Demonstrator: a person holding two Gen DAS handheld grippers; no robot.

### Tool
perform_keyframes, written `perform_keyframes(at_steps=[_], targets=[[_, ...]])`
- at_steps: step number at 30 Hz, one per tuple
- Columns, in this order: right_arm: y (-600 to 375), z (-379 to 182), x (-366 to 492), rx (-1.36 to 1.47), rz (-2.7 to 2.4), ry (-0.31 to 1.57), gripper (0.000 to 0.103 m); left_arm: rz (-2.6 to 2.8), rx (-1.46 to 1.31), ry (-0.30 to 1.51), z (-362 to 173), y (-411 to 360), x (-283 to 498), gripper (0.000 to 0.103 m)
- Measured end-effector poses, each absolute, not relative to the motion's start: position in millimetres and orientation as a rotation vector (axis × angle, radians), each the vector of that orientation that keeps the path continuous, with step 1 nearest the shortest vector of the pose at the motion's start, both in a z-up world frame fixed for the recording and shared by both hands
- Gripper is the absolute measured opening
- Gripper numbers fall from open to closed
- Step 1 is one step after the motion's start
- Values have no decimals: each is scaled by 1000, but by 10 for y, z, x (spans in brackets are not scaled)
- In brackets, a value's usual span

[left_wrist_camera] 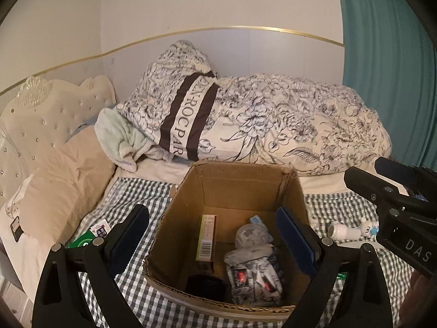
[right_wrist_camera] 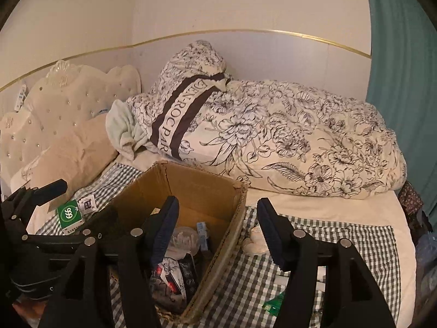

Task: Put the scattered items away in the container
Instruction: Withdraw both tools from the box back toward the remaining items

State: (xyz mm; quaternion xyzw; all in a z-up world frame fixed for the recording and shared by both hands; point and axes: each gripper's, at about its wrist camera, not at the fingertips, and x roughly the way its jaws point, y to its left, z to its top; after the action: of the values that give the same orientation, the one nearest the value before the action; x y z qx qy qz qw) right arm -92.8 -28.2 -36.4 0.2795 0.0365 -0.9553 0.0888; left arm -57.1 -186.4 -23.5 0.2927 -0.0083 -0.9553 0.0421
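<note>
An open cardboard box stands on the checked bed cover and also shows in the right wrist view. Inside lie a floral packet, a narrow carton, a clear round item and a dark object. My left gripper is open and empty, its jaws spread over the box. My right gripper is open and empty above the box's right wall. A white toy bottle lies right of the box; it also shows in the right wrist view. A green 999 box lies left of the box.
A floral duvet and pillows fill the back of the bed. A tufted headboard is at left, a teal curtain at right. A green wrapper and small white items lie on the cover near my right gripper.
</note>
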Motion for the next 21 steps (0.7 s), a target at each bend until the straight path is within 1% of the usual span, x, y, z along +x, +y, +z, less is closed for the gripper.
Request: perform_keyframes(at_steps=[5,9,16,17,18,21], targets=[[-148,-264,-767,805,-2872,91,63,-2945,870,-48,-124,-1729,-450,97],[-43,-171,-637,770,-2897,77,71,-2964,852,-70,-46,-1615,-354,98],[148,-84,-433,737,-2952,63,81,-2999,818,-80,44,-1406,-228,99],[177,-85,-415,738,-2959,62,81,-3004,815,-78,54,-1379,-217,100],[213,-83,-391,739,-2967,60,83,-3005,810,-77,60,-1357,-210,103],[336,-75,-314,734,-2998,42,90,-3013,797,-64,70,-1279,-184,103]])
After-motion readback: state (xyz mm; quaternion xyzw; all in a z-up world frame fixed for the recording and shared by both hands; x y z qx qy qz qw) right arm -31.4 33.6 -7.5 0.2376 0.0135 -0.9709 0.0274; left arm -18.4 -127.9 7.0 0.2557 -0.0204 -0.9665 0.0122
